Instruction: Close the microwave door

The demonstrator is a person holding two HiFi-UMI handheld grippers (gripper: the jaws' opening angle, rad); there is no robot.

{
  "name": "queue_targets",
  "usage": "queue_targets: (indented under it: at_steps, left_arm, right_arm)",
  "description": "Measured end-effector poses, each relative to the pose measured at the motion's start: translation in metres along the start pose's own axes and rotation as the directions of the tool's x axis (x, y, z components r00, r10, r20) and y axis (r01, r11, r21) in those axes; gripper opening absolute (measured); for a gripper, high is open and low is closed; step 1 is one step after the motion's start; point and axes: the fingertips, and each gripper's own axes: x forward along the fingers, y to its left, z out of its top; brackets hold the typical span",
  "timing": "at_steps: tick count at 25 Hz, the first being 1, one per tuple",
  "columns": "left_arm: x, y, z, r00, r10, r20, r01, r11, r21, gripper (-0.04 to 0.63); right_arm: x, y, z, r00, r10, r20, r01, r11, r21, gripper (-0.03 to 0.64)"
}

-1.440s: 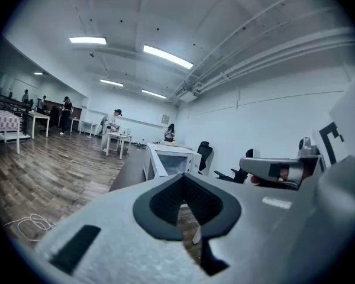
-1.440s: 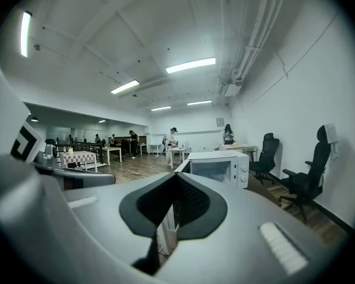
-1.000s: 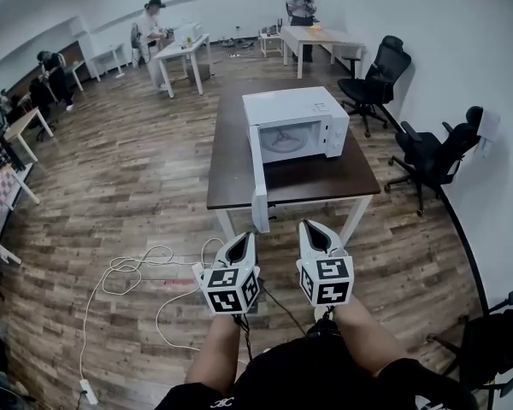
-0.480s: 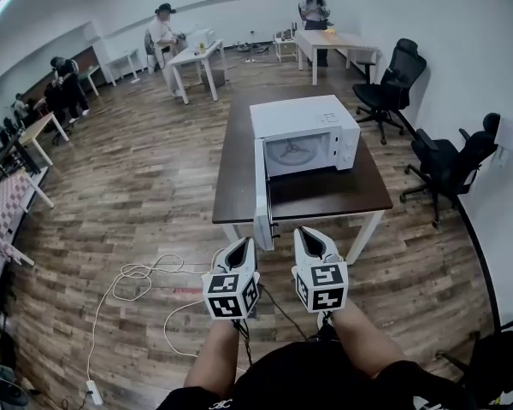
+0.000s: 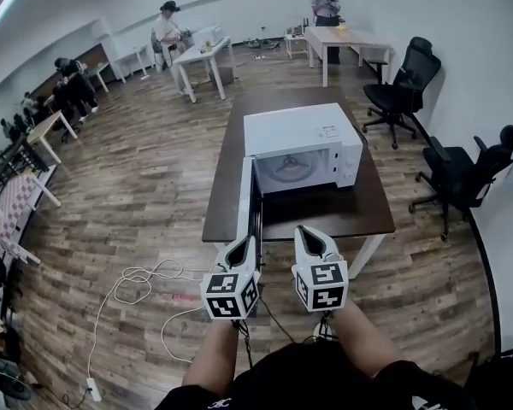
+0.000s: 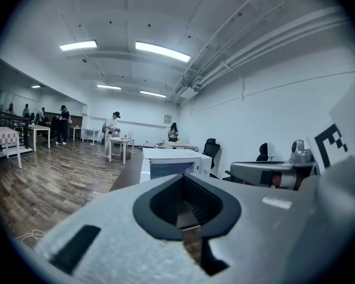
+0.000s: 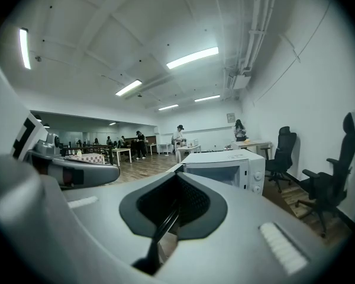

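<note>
Microwave (image 5: 299, 135), one, door (image 5: 244, 203) open; two closed: left claw (image 5: 248, 242), right claw (image 5: 306, 231)

1. The microwave door (image 5: 250, 203) is showing only its thin edge in the head view, hiding both faces.
2. The left gripper (image 6: 184, 179) is blocking the lower half of the microwave (image 6: 168, 158) in its own view.
3. A dark object (image 5: 504, 374), possibly a chair, is being cut off at the right edge.

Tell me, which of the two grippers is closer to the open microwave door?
Left. The left gripper is almost in line with the free end of the open microwave door, just short of it. The right gripper is further off, to the door's right.
</note>
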Motion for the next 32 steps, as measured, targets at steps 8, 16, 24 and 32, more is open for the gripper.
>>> queue_targets:
  at_steps: [8,16,24,32]
  left_arm:
    - [0.076,-0.033,0.012,1.0,0.019,-0.018,-0.019,1.0,0.001,0.011]
    - [0.119,-0.058,0.006,0.998,0.053,-0.044,-0.054,0.998,-0.013,0.011]
    - [0.129,-0.054,-0.002,0.995,0.058,-0.075,-0.06,0.998,-0.02,0.011]
    - [0.103,-0.03,-0.006,0.994,0.09,-0.06,-0.089,0.996,0.011,0.011]
  right_arm:
    - [0.032,-0.082,0.014,0.999,0.033,-0.017,-0.033,0.999,-0.012,0.009]
    - [0.056,-0.134,0.012,0.995,0.089,-0.053,-0.089,0.996,-0.007,0.009]
    - [0.073,-0.133,0.007,0.987,0.139,-0.081,-0.141,0.99,-0.015,0.009]
    - [0.094,-0.093,0.002,0.97,0.218,-0.107,-0.222,0.975,-0.03,0.009]
